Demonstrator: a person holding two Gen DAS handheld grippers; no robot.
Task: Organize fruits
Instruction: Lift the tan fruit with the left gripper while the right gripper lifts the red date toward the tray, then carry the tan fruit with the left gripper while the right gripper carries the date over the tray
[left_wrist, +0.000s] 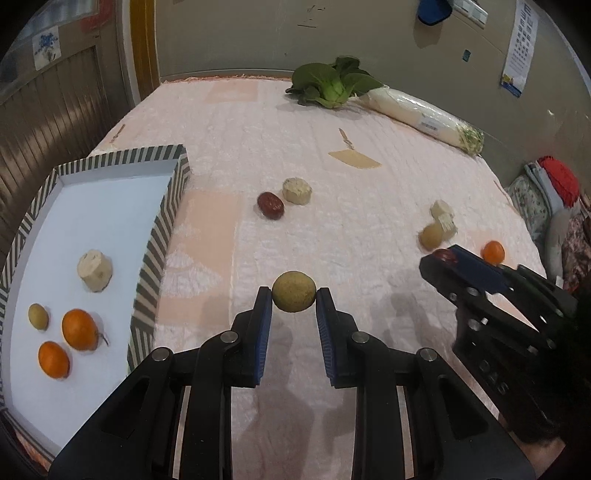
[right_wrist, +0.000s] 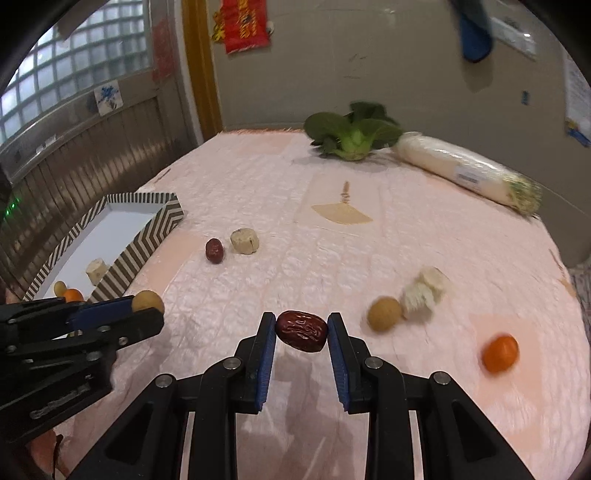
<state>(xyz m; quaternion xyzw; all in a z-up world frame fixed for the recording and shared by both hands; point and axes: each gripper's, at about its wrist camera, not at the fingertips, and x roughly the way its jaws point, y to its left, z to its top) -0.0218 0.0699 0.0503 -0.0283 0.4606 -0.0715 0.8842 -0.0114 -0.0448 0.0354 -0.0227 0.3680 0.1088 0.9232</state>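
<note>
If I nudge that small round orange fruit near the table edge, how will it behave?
The small round orange fruit will probably roll, being round on a fairly flat pink quilted cloth. It sits near the table edge, so it might roll off. It looks small and likely light.

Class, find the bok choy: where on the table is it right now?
The bok choy lies at the table's far edge near the wall in both wrist views, its leaves touching the left end of the wrapped radish, far from the striped tray.
</note>
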